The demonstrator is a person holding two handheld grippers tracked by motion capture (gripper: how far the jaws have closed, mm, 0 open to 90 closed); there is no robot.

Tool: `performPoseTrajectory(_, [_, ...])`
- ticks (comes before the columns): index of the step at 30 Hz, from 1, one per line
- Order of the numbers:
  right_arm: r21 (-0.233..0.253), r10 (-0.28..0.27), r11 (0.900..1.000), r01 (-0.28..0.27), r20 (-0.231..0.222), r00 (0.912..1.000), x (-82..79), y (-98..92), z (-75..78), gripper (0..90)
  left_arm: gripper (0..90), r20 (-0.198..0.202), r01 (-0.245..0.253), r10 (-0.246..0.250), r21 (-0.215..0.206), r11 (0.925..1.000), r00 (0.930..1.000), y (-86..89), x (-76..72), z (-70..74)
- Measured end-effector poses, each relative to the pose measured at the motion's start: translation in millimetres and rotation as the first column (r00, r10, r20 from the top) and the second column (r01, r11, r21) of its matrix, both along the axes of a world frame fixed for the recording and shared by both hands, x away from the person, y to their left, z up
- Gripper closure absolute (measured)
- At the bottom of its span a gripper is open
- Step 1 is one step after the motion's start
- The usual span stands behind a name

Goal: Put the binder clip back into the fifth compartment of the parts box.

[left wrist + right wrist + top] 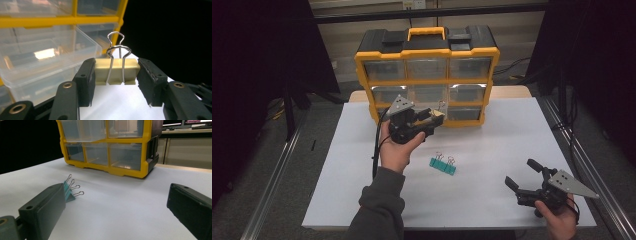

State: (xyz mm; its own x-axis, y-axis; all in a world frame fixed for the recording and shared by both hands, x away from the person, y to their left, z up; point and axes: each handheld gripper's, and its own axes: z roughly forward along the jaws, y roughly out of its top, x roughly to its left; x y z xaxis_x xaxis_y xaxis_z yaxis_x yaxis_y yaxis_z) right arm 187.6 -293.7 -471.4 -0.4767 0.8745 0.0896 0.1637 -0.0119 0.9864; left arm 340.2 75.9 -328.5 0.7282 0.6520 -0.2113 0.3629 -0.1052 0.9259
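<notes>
Cream binder clip [116,71] crosswise in left gripper [116,75], handles upward.

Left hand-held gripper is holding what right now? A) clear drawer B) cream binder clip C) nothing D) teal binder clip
B: the left hand-held gripper has its black jaws shut on the cream-coloured binder clip with silver wire handles, held up beside the yellow organiser's clear plastic drawers.

Cream binder clip [117,71] between the left claw [116,75] jaws: matt body, shiny wire handles; clear glossy plastic drawer [47,62] just beyond; matt white table [120,102] beneath.
</notes>
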Motion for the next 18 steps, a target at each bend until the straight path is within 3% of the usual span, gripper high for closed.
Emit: performPoseTrajectory(18, [-0.003,0.002,1.000,-0.002,0.001,1.0000,0.0,-0.9,0.2,1.7,50.1,0.043,-0.083,0.083,0.001,0.9965,0.9956,-0.1,27.2,23.1])
